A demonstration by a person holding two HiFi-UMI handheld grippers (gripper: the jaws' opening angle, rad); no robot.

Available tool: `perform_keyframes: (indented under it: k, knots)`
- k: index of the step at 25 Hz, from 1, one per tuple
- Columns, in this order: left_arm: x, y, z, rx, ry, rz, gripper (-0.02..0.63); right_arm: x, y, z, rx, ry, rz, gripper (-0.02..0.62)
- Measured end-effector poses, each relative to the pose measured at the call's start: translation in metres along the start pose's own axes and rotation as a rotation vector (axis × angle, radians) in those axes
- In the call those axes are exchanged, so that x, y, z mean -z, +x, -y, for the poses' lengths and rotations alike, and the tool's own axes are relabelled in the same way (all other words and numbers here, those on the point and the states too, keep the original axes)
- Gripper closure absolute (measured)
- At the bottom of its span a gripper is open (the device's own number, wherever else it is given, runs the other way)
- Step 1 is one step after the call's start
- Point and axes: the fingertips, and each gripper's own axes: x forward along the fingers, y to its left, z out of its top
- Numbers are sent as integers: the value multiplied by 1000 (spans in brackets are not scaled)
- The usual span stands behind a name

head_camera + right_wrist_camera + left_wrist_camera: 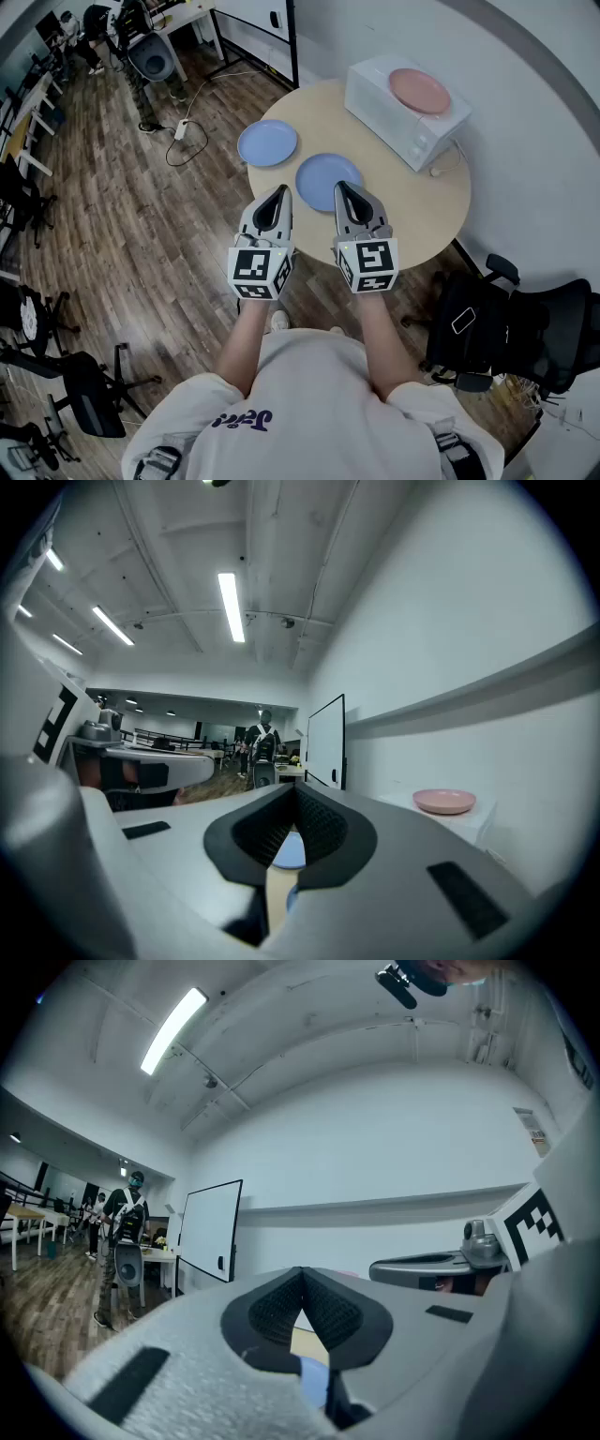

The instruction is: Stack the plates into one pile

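Stacking not yet begun: left gripper (278, 192) and right gripper (343, 187) hover level, claws pressed together and empty, with near blue plate (317, 173) at twelve o'clock, far blue plate (267, 143) at eleven, pink plate (419, 91) at one atop what seems a microwave (394, 122), so next a claw must spread around a rim.

Left gripper (274, 199) and right gripper (345, 193) are held level, side by side, jaws closed and empty.

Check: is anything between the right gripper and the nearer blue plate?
Nothing visible stands in the way. The right gripper, shut and empty, points at the nearer blue plate, its tip at the plate's near edge in the head view. Only bare table lies from there to the other blue plate.
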Motion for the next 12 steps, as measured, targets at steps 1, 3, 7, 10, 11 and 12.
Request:
perform_keyframes:
  k: [1,3,7,10,11,12]
  knots:
    - [0,-4,-10,-3,-2,-2,591,0,5,-10,-5,1,0,580]
    - [1,-12,-30,-6,-6,-6,591,0,17,-30,-14,4,-2,580]
    - [2,-26,-71,-15,-18,-13,591,1,44,-70,-35,16,-4,580]
    - [-5,-36,-105,-34,-18,-7,591,-12,64,-96,-49,66,51,580]
    - [-6,-40,-116,-40,-16,-6,591,-16,70,-104,-53,81,70,579]
    - [-7,-43,-127,-46,-16,-6,591,-19,76,-112,-56,87,83,580]
